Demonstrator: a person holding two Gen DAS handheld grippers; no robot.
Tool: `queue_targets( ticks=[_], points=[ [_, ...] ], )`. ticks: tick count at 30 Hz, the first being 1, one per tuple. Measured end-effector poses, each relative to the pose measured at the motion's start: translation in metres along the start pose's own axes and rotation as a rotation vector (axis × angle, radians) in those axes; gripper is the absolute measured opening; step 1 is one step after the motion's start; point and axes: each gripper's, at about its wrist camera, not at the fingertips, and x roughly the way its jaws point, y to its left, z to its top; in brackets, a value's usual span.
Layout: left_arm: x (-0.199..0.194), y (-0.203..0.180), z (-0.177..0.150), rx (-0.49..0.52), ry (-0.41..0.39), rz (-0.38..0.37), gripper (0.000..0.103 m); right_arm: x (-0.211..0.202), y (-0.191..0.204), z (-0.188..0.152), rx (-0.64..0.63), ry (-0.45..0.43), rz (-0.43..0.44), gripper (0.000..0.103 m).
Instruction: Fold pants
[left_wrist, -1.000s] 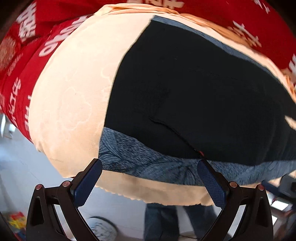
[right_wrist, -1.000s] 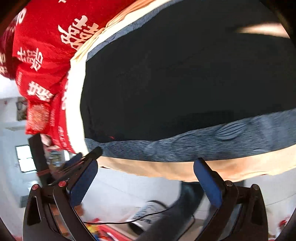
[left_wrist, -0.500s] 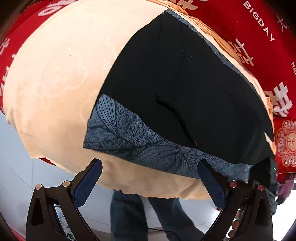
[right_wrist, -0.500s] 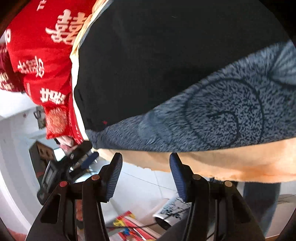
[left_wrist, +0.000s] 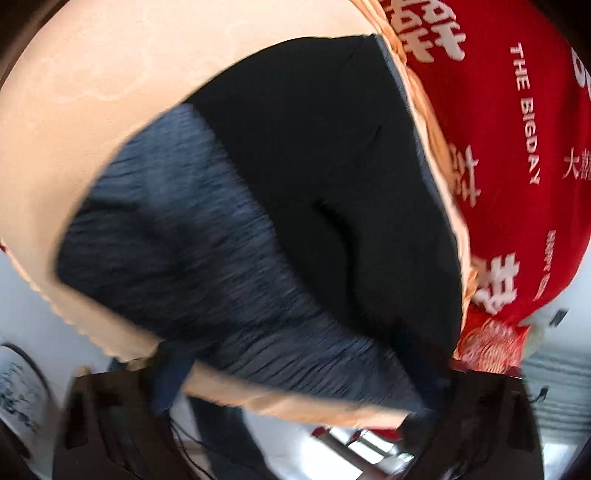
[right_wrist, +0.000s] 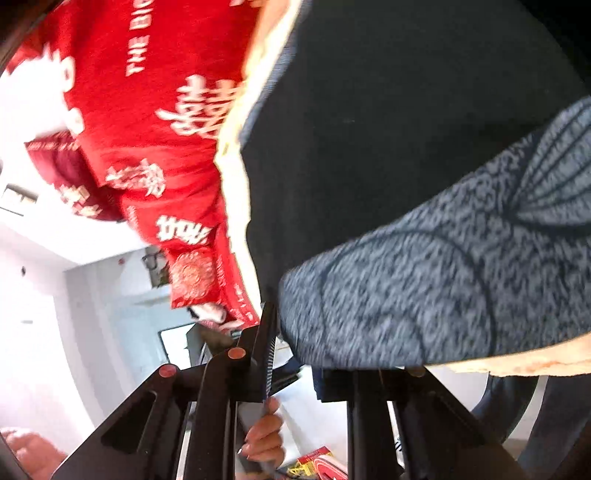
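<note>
The black pants (left_wrist: 314, 166) with a blue-grey patterned waistband (left_wrist: 192, 280) lie flat on a peach cloth (left_wrist: 92, 74). In the left wrist view the picture is blurred; my left gripper (left_wrist: 291, 387) sits at the waistband edge with its fingers apart, one dark finger (left_wrist: 166, 384) showing over the cloth edge. In the right wrist view the pants (right_wrist: 388, 129) and waistband (right_wrist: 424, 277) fill the right side. My right gripper (right_wrist: 306, 354) has narrowed jaws around the waistband corner; the left finger (right_wrist: 267, 339) touches it, the right finger is hidden under the fabric.
A red cloth with white lettering (left_wrist: 517, 147) covers the surface beyond the peach cloth and shows in the right wrist view (right_wrist: 166, 129) too. The peach cloth's front edge (right_wrist: 517, 362) overhangs. A person's hand (right_wrist: 262, 435) and white floor lie below.
Both views have swung and closed in on the waistband. The right jaws narrowed from wide open to close around the waistband corner. The left view has turned blurred with motion.
</note>
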Motion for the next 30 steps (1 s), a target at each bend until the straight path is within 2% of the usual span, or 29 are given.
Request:
queue_targets(
  ticks=[1,2,5,9,11,13,14,22,25,26,27,28,30],
  points=[
    [0.004,-0.006,0.002,0.013,0.000,0.004,0.054,-0.002,0.003,0.001,-0.010,0.011,0.000,0.018],
    [0.008,-0.012,0.005,0.039,-0.001,0.023,0.048,-0.002,0.002,0.000,-0.021,0.025,-0.008,0.018],
    [0.009,-0.025,0.008,0.121,-0.008,0.070,0.043,0.000,-0.009,0.000,-0.038,0.058,-0.093,0.022],
    [0.006,-0.026,0.011,0.166,0.017,0.084,0.042,-0.022,-0.044,-0.006,0.011,0.002,-0.195,0.023],
    [0.003,-0.025,0.010,0.188,0.031,0.093,0.042,-0.042,-0.065,-0.008,0.054,-0.064,-0.218,0.030],
    [0.004,-0.027,0.011,0.206,0.043,0.102,0.042,-0.059,-0.078,-0.010,0.088,-0.123,-0.241,0.050],
    [0.004,-0.028,0.012,0.213,0.050,0.104,0.043,-0.068,-0.084,-0.009,0.102,-0.151,-0.250,0.052],
    [0.005,-0.030,0.012,0.260,0.081,0.135,0.043,-0.123,-0.115,-0.013,0.249,-0.388,-0.104,0.052],
    [0.009,-0.028,0.012,0.256,0.084,0.145,0.042,-0.124,-0.122,-0.009,0.297,-0.413,-0.050,0.052],
    [0.008,-0.027,0.011,0.261,0.081,0.151,0.038,-0.126,-0.124,-0.009,0.302,-0.414,-0.041,0.051],
    [0.008,-0.029,0.011,0.266,0.079,0.156,0.034,-0.127,-0.125,-0.008,0.308,-0.414,-0.034,0.036],
    [0.007,-0.031,0.010,0.272,0.079,0.155,0.030,-0.130,-0.125,-0.008,0.311,-0.414,-0.023,0.006],
    [-0.002,-0.040,0.009,0.299,0.067,0.160,0.028,-0.139,-0.122,-0.008,0.323,-0.427,0.003,0.004]
  ],
)
